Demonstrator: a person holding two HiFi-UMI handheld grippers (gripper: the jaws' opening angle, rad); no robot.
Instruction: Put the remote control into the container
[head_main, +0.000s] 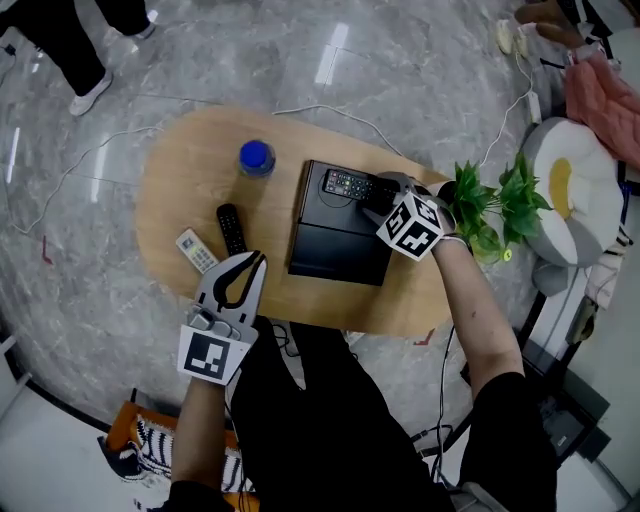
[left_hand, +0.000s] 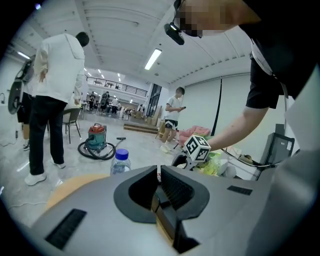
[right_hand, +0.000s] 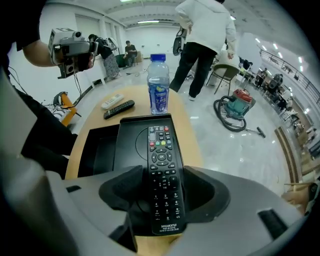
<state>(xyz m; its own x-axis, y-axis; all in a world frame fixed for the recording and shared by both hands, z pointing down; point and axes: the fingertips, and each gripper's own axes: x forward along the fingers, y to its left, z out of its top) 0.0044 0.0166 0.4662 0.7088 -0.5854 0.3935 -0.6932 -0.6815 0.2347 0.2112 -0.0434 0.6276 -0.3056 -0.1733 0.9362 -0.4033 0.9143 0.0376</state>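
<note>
Right gripper view showed your right gripper with its jaws standing apart and the remote control lying lengthwise between them, neither pad pressing on it; it lay buttons-up on the black container, its near end at the rim closest to you; whether it sat fully down in a recess, I could not tell; the step looked to be the release, nearly done; to finish it well you needed to draw the jaws straight back and up along the remote's length, so no pad dragged it off the rim; your left gripper had its jaws together on nothing, near two spare remotes on the table; keeping it clear of them and of the bottle seemed wise.
</note>
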